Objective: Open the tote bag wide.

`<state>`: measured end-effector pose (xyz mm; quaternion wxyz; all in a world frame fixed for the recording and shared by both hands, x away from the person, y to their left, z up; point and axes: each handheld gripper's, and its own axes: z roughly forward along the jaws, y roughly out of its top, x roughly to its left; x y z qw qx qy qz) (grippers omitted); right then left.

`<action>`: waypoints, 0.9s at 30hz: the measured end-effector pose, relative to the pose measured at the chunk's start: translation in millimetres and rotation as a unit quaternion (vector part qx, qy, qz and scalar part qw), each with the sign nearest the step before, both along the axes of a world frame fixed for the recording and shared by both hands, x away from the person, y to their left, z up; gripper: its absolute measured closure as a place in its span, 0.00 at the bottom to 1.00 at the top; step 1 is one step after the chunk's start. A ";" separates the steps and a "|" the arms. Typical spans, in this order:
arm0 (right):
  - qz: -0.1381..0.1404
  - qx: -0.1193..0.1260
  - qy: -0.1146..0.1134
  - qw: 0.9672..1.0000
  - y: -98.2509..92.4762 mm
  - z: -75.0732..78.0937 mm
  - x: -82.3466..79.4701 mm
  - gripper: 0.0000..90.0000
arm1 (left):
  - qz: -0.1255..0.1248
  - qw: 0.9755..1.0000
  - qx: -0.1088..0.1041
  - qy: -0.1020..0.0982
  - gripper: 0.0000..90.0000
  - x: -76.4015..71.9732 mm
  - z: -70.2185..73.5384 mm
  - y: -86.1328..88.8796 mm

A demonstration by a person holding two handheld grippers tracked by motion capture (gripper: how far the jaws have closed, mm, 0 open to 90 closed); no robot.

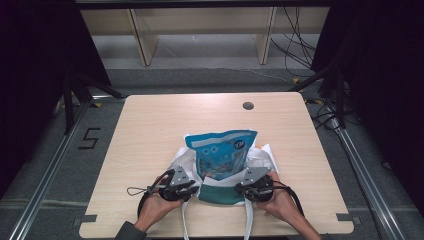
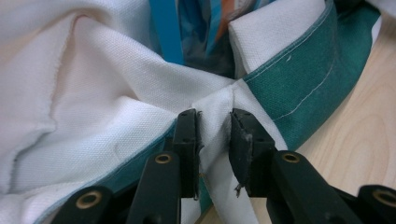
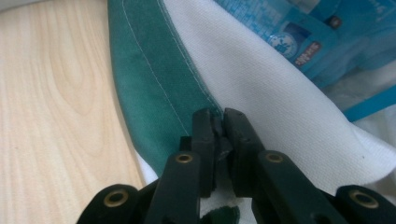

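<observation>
Low at the near edge, both hand-held grippers [image 1: 178, 186] [image 1: 256, 188] pinch the bag [image 1: 220, 192].

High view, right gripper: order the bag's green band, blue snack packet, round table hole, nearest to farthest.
From the right gripper:
1. Green band, right beside it at the near edge.
2. Blue snack packet, just beyond, mid-table.
3. Round table hole, near the far edge.
</observation>
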<state>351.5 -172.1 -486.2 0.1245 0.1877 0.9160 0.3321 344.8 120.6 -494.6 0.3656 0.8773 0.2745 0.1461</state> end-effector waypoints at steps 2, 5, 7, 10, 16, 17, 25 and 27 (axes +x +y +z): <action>-0.008 0.013 0.015 1.000 -4.8 5.7 -1.2 0.81 | -0.005 1.000 0.006 -0.003 0.76 -0.2 8.1 2.4; -0.007 0.074 0.016 0.997 -19.6 29.1 -1.5 0.71 | 0.004 0.998 -0.058 0.003 0.63 -2.1 25.4 8.9; -0.013 0.114 0.000 0.993 -31.7 48.2 1.4 0.66 | -0.006 0.996 -0.087 -0.008 0.56 0.2 42.9 16.2; -0.053 0.152 -0.030 0.987 -51.1 70.2 8.3 0.62 | 0.016 0.993 -0.117 -0.017 0.53 8.0 61.5 27.9; -0.118 0.144 -0.056 0.981 -71.5 81.0 33.3 0.53 | 0.060 0.994 -0.061 -0.069 0.48 42.2 72.7 41.7; -0.126 0.134 -0.047 0.982 -72.5 79.0 39.3 0.49 | 0.068 0.994 -0.060 -0.057 0.46 48.3 67.7 39.1; -0.097 0.081 0.028 0.992 -56.1 48.6 71.3 0.53 | 0.086 0.994 -0.067 -0.007 0.63 92.3 35.0 33.1; -0.083 0.068 0.008 0.994 -50.7 43.2 73.8 0.75 | 0.102 0.991 -0.089 -0.015 0.80 95.4 34.6 35.4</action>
